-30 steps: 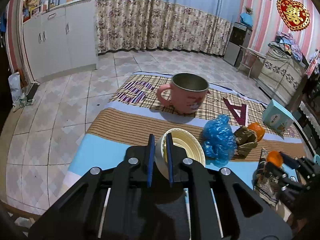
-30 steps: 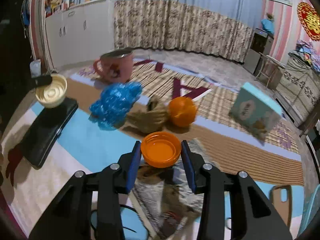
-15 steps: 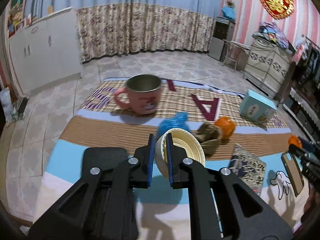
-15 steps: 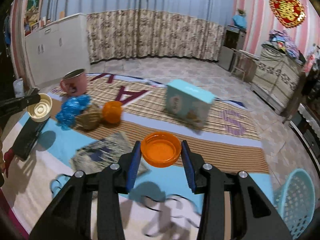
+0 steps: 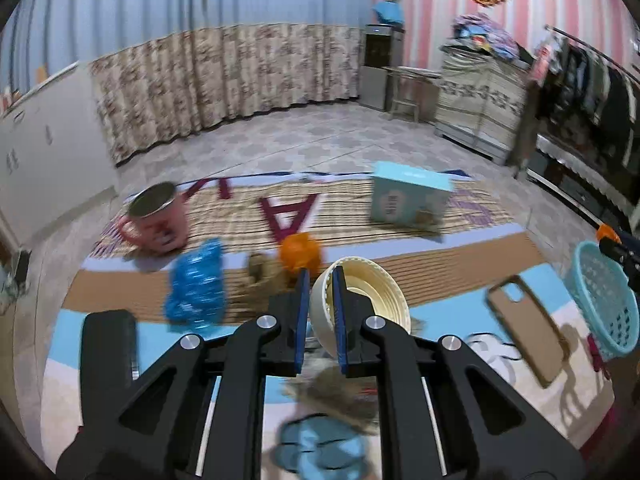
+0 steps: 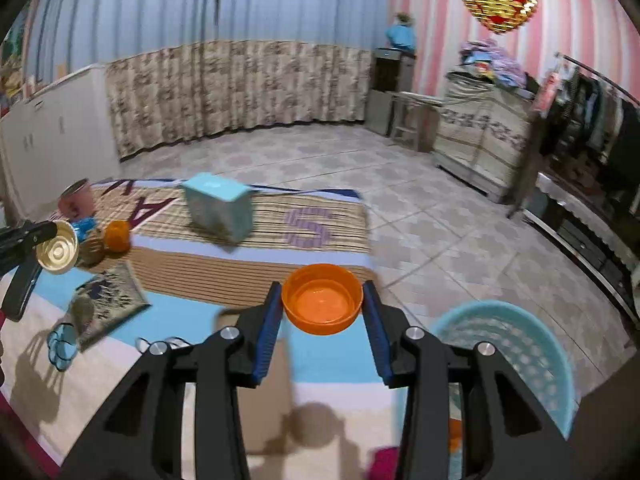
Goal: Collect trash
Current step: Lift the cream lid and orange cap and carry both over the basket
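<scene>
Cream lid (image 5: 360,300) is clamped by left gripper (image 5: 320,312); orange cap (image 6: 322,298) by right gripper (image 6: 322,316), near basket (image 6: 516,344)

A patterned mat (image 5: 460,248) covers the low surface. The teal box (image 5: 408,200) stands on its striped band. Left of the box lie an orange ball (image 5: 300,254), a brown wad (image 5: 262,276), a crumpled blue bag (image 5: 196,288) and, farthest, a pink mug (image 5: 158,220). Nearer than the box lie a black slab (image 5: 106,348), a brown phone case (image 5: 528,328) and what may be a printed packet (image 6: 106,300). Right of the box, past the mat's edge, sits a teal basket (image 6: 516,344).
</scene>
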### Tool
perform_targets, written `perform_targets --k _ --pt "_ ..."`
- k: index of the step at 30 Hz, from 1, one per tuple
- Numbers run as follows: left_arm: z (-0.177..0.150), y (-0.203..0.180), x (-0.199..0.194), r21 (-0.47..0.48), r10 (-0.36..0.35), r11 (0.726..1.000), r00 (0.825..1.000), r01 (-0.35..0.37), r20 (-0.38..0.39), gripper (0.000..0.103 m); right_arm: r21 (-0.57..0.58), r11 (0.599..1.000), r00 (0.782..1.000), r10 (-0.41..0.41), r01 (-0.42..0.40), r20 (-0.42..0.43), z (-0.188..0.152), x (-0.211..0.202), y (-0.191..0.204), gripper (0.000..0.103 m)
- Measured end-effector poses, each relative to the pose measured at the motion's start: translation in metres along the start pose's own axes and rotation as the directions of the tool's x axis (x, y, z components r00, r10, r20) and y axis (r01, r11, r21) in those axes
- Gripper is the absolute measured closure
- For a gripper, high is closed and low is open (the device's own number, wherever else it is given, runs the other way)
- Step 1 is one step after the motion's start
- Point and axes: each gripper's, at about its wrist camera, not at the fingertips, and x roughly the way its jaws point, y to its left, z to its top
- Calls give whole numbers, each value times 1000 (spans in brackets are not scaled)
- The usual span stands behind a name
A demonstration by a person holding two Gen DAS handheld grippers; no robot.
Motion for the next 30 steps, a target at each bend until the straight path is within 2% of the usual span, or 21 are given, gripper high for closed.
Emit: perform_targets --k 9,18,24,30 --pt "13 -92 -4 65 -121 991 993 121 -6 93 69 992 994 -101 103 -28 -26 -25 -86 63" --pt "14 -179 1 106 -216 970 976 218 -28 93 143 976 987 -157 162 -43 -51 -37 -141 63" --pt "3 -241 8 131 -289 947 956 294 -55 93 171 968 983 -175 182 -54 -60 -38 -161 63" --pt "-10 -301 14 163 -368 911 925 378 -92 93 205 960 982 -180 189 -60 -69 -38 -179 63"
